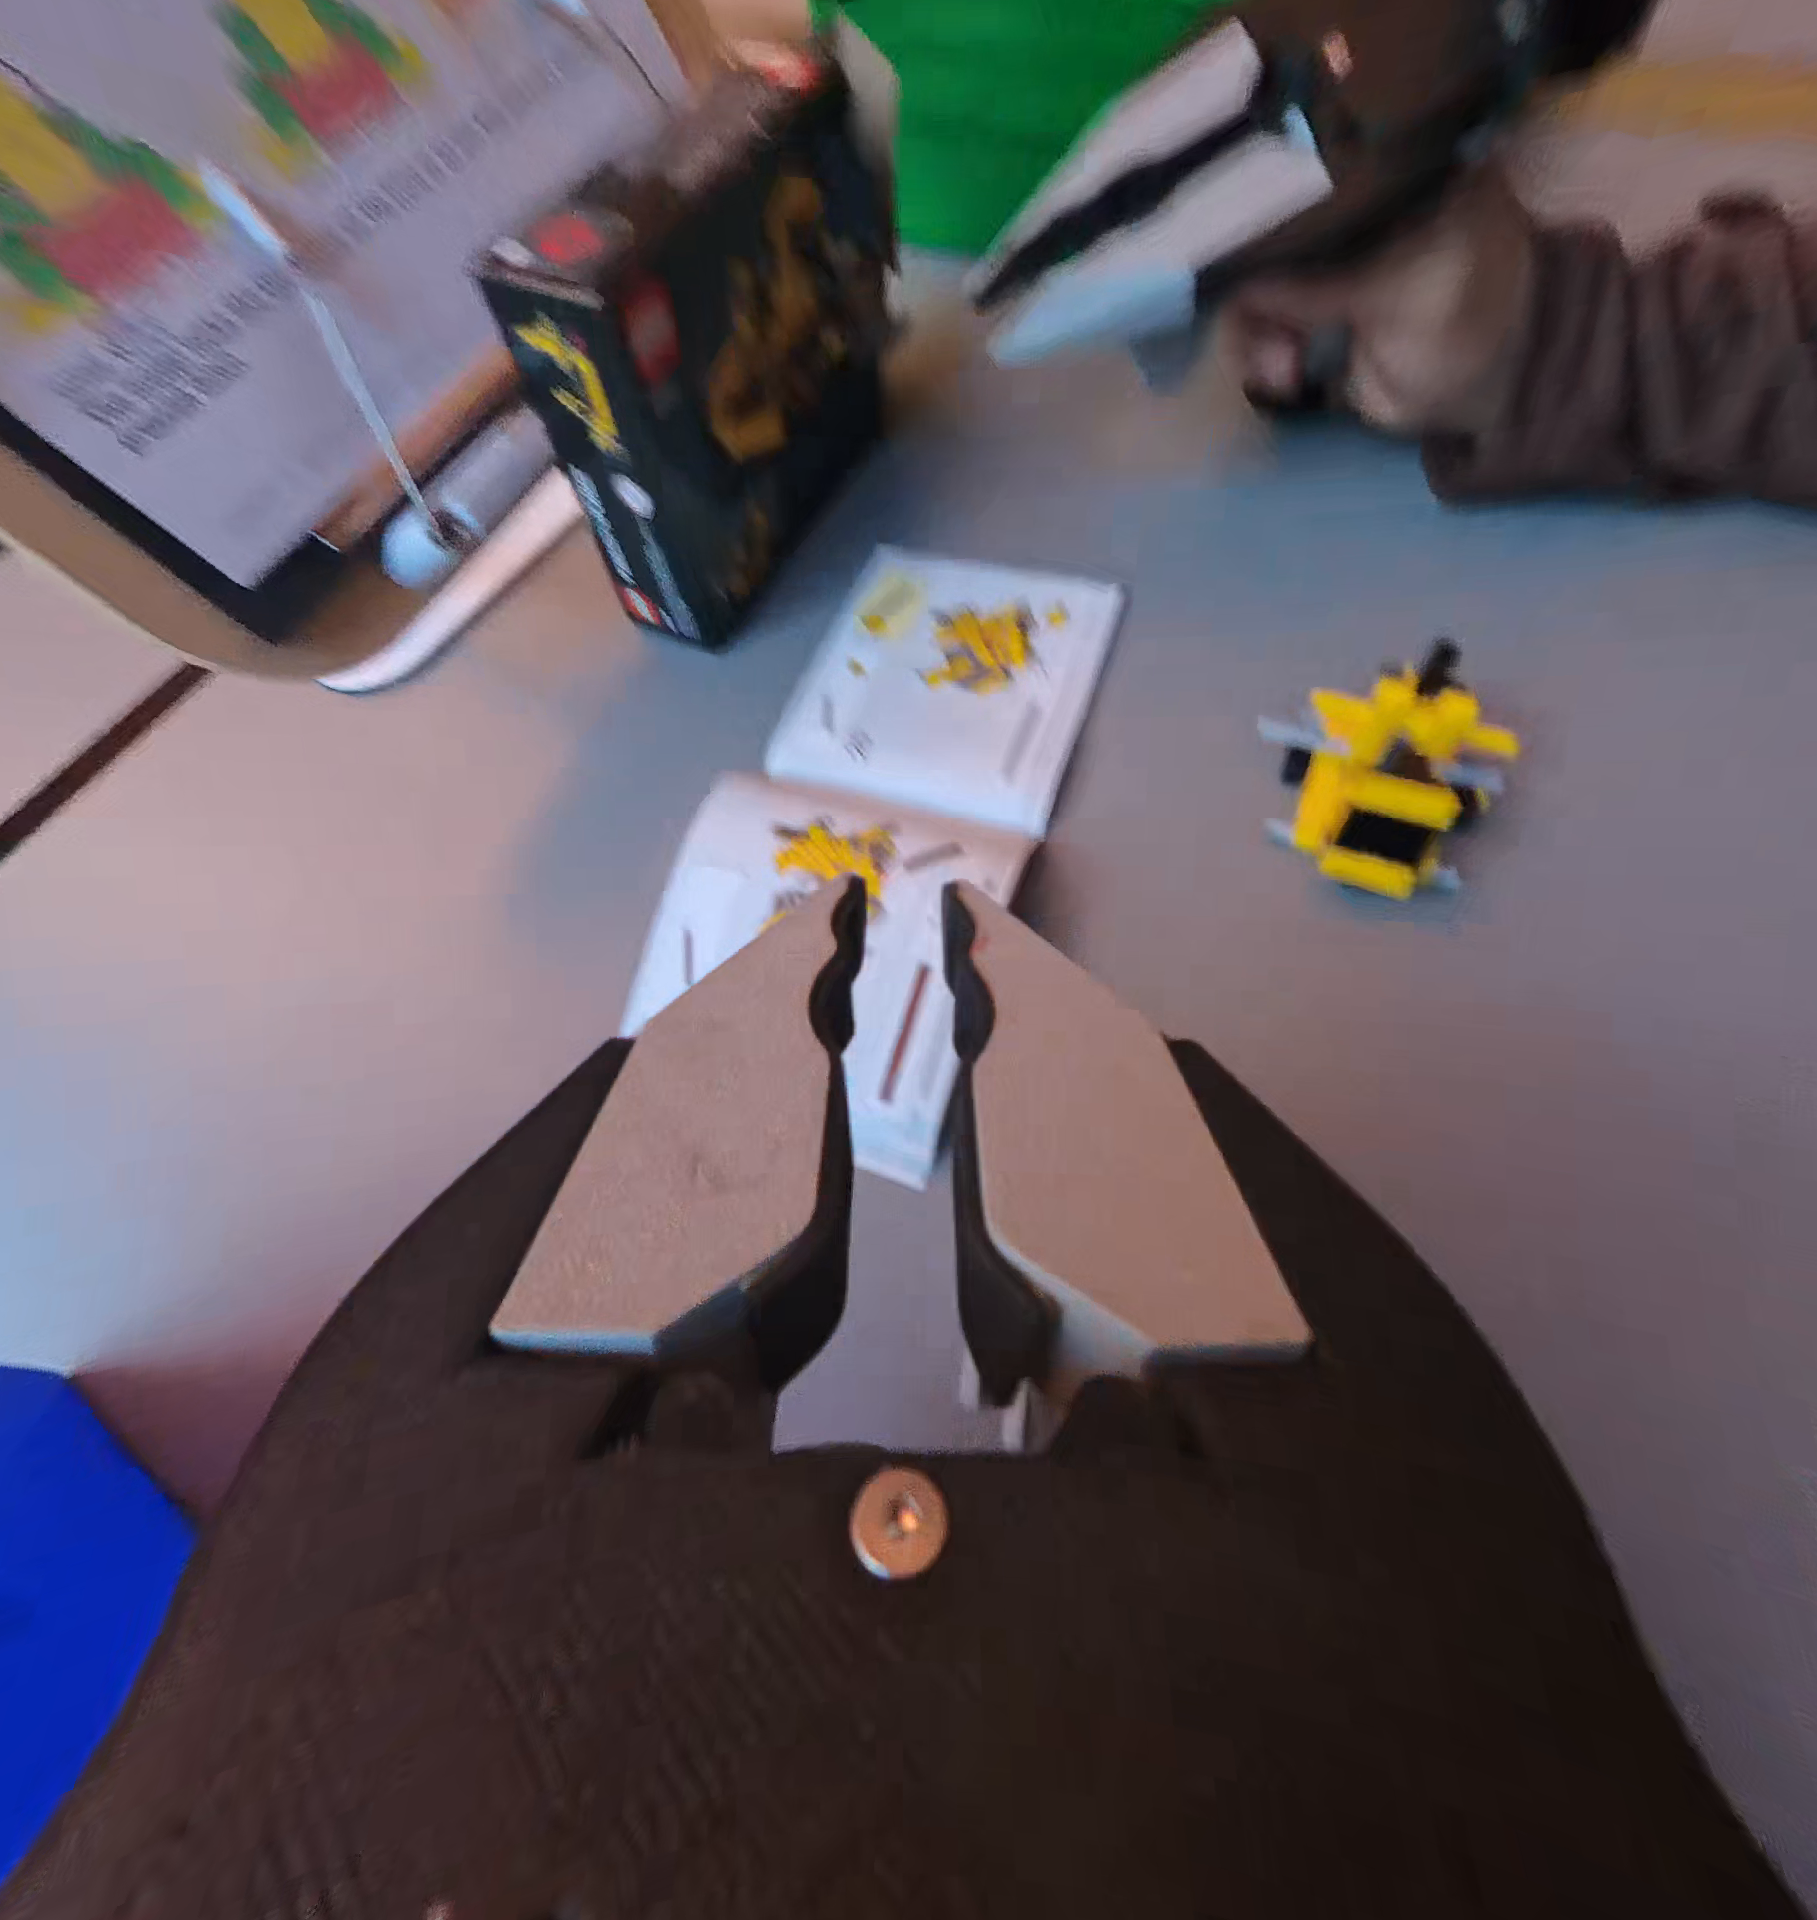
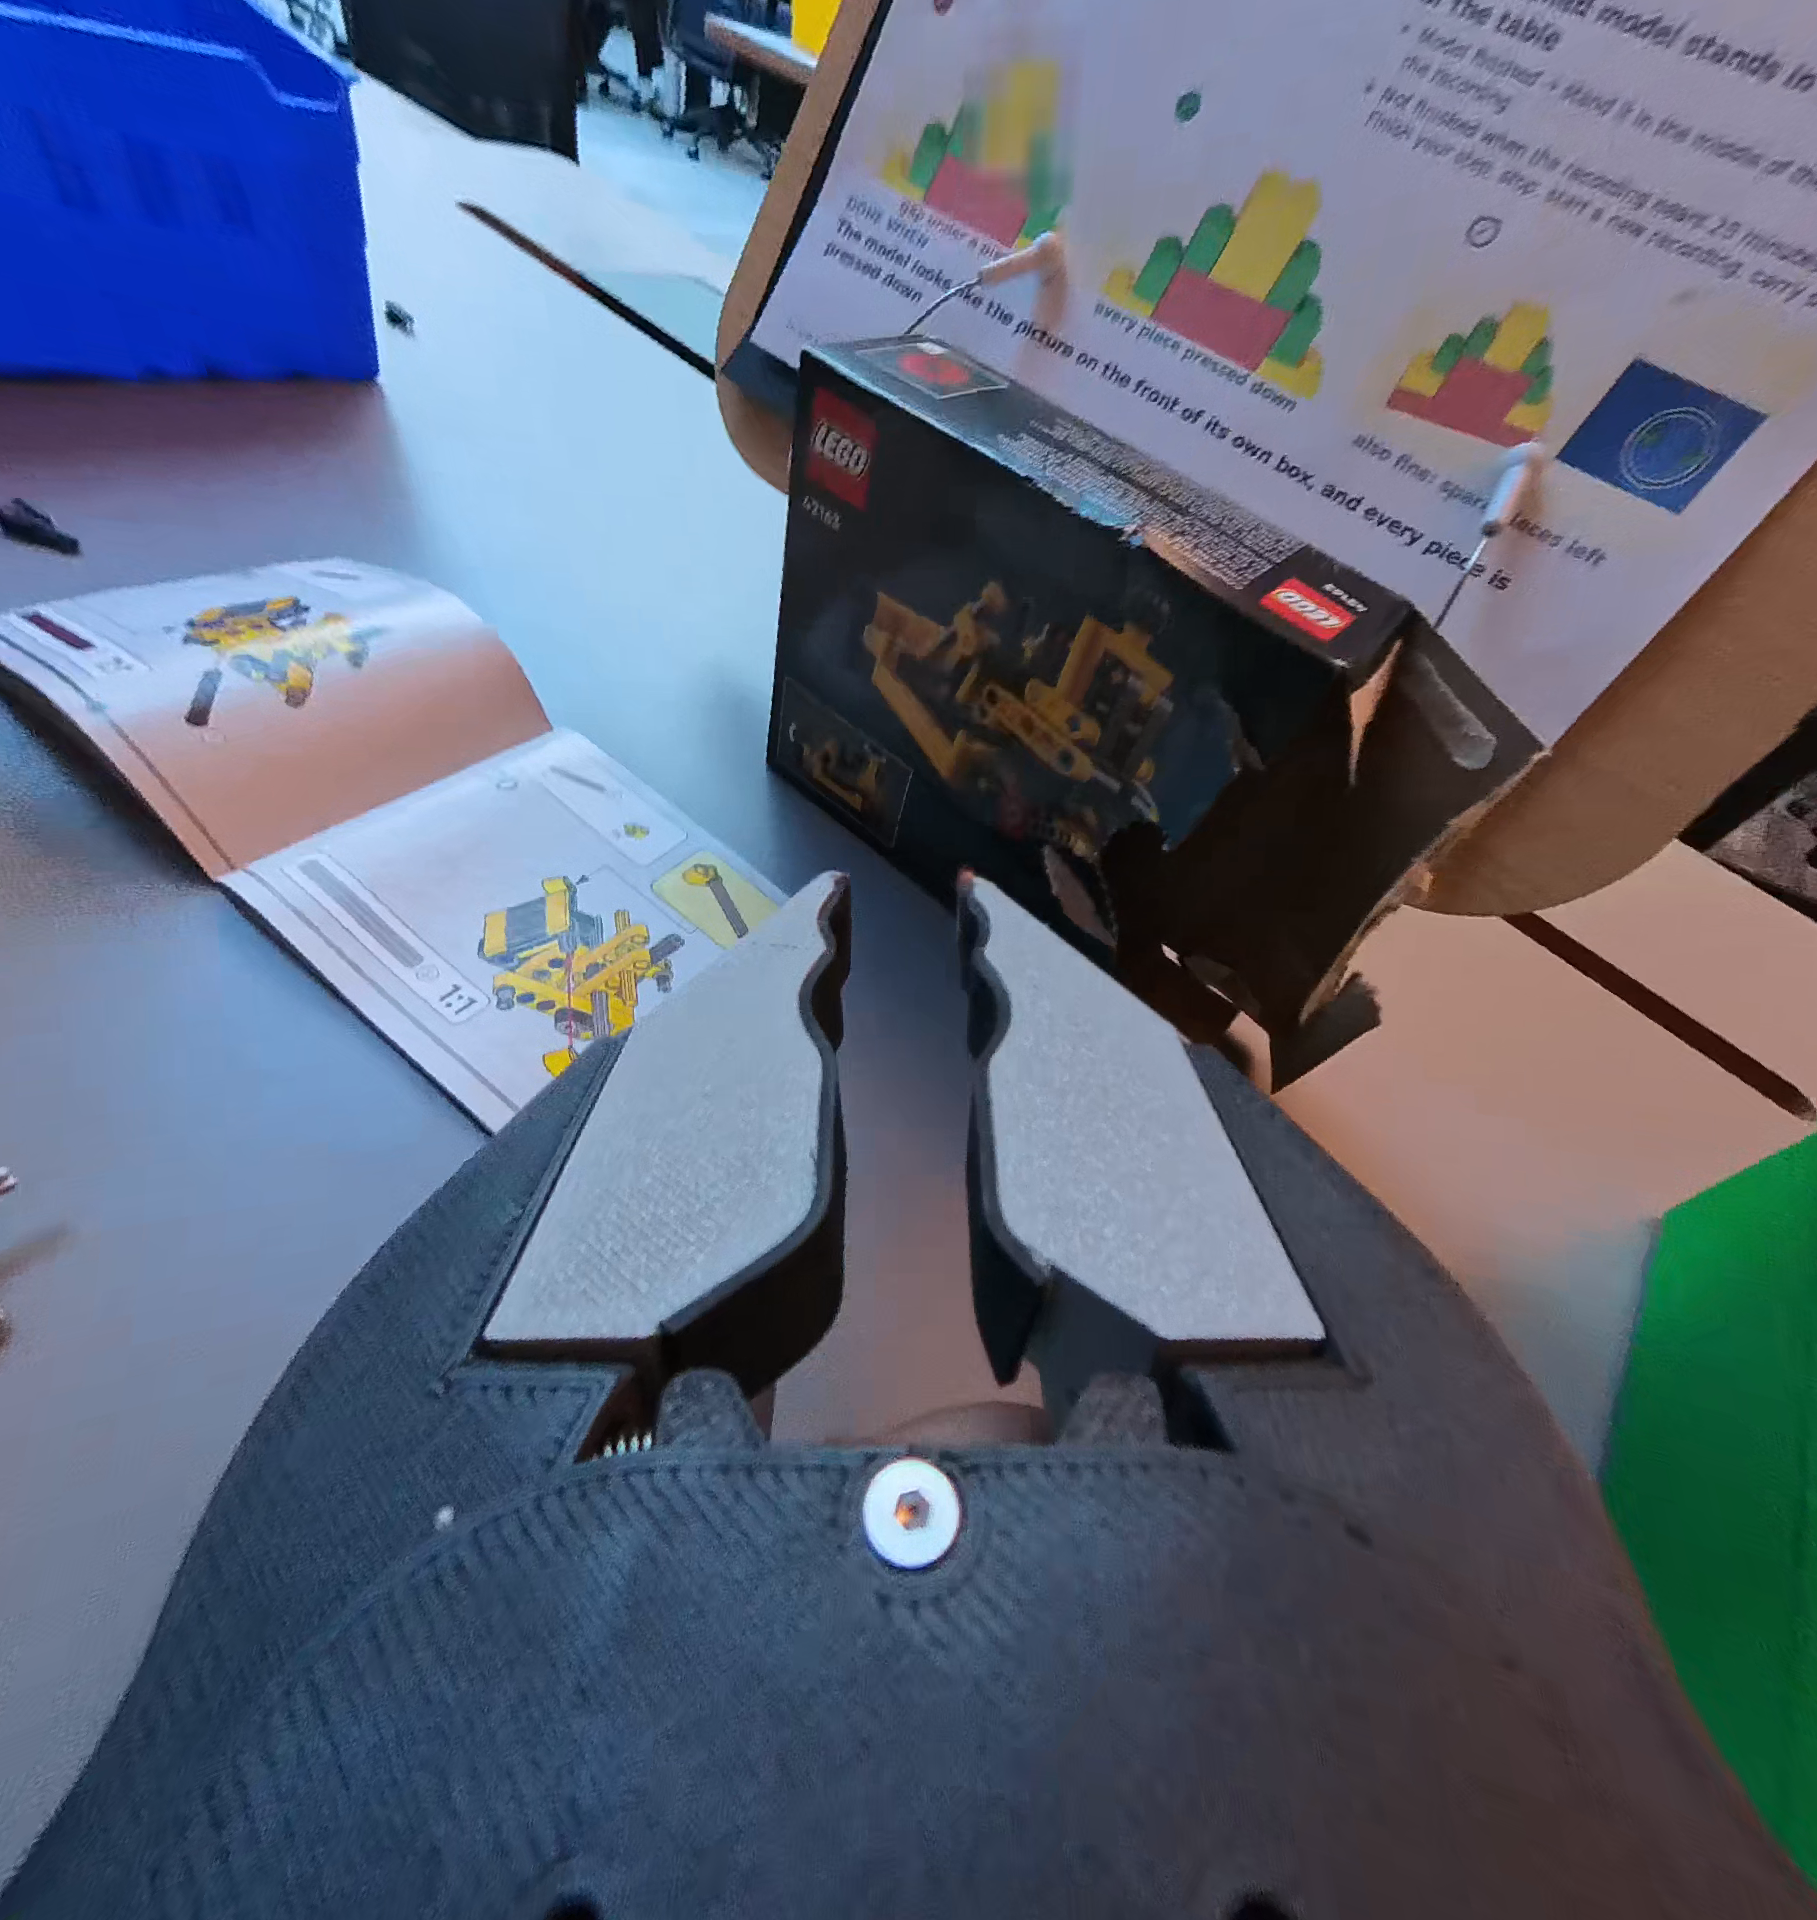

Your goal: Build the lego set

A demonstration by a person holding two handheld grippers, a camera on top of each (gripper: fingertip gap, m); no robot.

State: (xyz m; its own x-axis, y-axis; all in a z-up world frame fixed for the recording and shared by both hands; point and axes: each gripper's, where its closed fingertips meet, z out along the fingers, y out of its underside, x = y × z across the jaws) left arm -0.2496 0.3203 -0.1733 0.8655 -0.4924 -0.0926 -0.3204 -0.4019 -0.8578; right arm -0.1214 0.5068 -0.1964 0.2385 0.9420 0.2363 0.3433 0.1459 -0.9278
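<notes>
In the left wrist view, the left gripper (image 1: 902,894) hangs empty with a narrow gap between its tips, above the open instruction booklet (image 1: 945,717). The half-built yellow Lego model (image 1: 1387,790) sits on the grey table (image 1: 1403,1143) to its right, well apart from the fingers. The black Lego box (image 1: 717,416) stands beyond the booklet, beside a cardboard-backed instruction sheet (image 1: 187,291).

In the right wrist view, the right gripper (image 2: 904,894) is likewise parted slightly and holds nothing, its tips near the box's lower edge. A blue bin (image 2: 145,197) stands far left, small dark loose pieces (image 2: 36,525) near it; office chairs show dimly behind.
</notes>
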